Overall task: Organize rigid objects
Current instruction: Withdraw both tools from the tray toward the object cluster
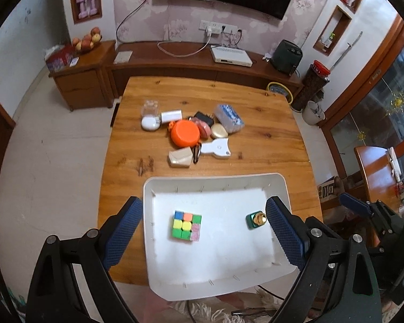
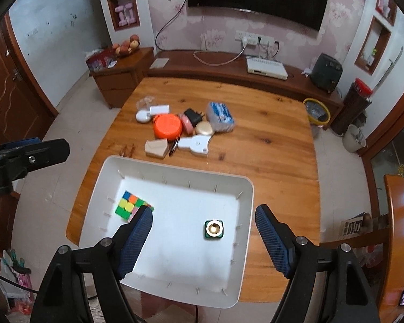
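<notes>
A white plastic tray [image 1: 278, 185] with smooth, rounded corners sits on the wooden table [image 1: 269, 145]. Inside it lie a bright puzzle cube [image 1: 187, 226] made of small coloured squares and a little green bottle [image 2: 214, 229] with a shiny gold round top. They are well apart. The left gripper [image 1: 203, 231] hangs above the tray, jaws wide, gripping nothing; the cube shows between its bumpy blue pads. The right gripper [image 2: 204, 235] is spread open too and empty, with the bottle below it, between its fingers.
</notes>
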`<move>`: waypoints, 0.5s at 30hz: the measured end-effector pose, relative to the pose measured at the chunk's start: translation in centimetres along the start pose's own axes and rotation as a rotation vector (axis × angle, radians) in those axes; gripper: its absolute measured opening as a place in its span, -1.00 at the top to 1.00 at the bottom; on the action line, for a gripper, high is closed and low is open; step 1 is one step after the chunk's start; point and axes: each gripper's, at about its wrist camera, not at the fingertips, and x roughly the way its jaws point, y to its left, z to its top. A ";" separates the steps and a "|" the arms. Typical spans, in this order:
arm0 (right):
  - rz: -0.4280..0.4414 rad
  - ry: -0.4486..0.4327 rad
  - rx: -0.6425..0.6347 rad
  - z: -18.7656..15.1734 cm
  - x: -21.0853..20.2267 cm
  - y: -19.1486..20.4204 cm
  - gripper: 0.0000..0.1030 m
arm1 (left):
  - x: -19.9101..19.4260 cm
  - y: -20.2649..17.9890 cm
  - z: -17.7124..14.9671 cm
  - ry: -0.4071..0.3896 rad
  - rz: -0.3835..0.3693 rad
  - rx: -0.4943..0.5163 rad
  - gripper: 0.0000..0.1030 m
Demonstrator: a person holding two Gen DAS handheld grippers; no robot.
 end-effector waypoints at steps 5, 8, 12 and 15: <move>-0.021 -0.008 0.034 1.3 -0.9 -0.1 -0.54 | -0.8 -0.3 1.9 -0.028 -0.021 0.045 -0.82; -0.045 -0.028 0.065 2.3 -1.5 -0.2 -0.54 | -1.6 -0.2 3.1 -0.063 -0.024 0.077 -0.82; -0.093 -0.043 0.066 3.5 -2.0 0.4 -0.54 | -2.5 0.6 4.8 -0.111 -0.020 0.102 -0.82; -0.144 -0.061 0.042 4.6 -2.2 1.5 -0.54 | -2.7 1.7 6.2 -0.136 -0.014 0.107 -0.82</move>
